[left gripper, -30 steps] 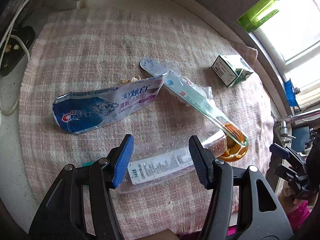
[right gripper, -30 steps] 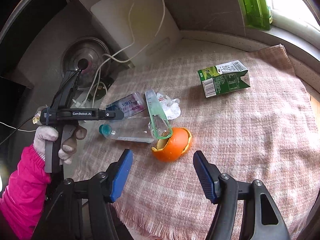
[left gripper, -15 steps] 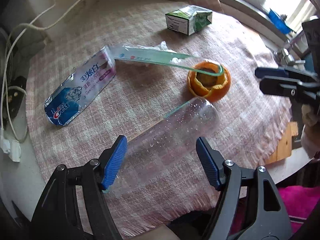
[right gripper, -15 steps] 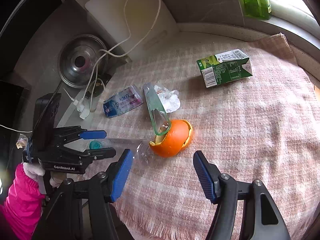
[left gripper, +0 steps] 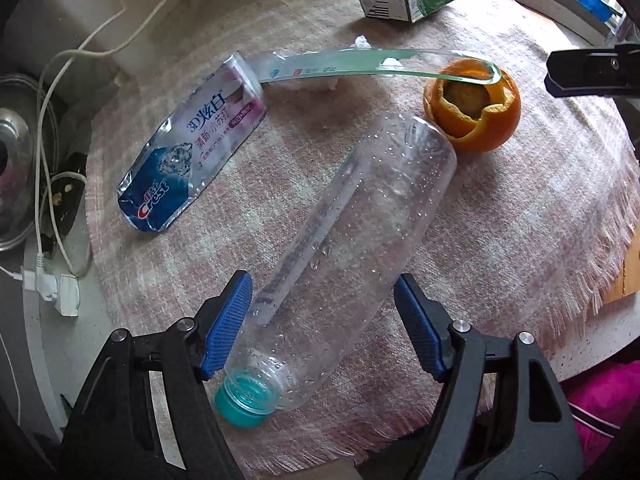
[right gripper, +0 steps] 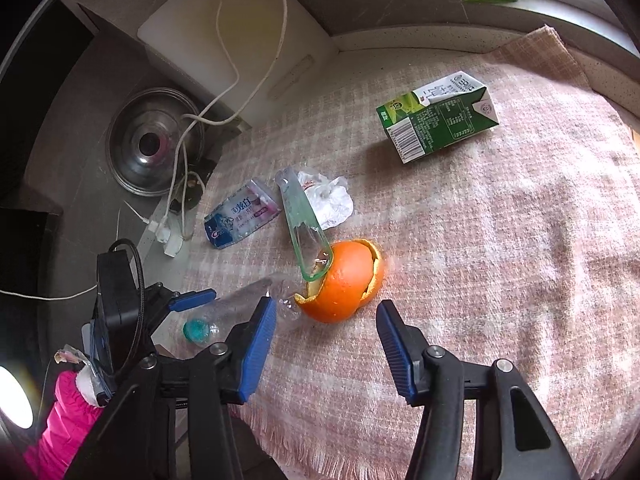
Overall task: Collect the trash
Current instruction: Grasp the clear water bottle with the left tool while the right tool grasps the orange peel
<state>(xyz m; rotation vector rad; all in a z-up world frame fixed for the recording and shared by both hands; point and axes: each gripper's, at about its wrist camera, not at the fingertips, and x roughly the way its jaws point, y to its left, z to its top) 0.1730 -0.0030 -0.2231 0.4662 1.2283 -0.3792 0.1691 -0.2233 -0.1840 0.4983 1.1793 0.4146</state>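
My left tool (left gripper: 322, 322) straddled the bottle (left gripper: 352, 248) lying on the worktop cloth (left gripper: 500, 248), jaws closing, not gripping. My right tool (right gripper: 326, 342) narrowed, empty, before the orange peel (right gripper: 340, 280).

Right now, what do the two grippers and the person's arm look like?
Both the left gripper and the right gripper have black plastic arms with silver screws and ribbed blue pads. In the right wrist view, a black cable loops over the left gripper's body. The person wears a bright pink sleeve with a pale glove cuff.
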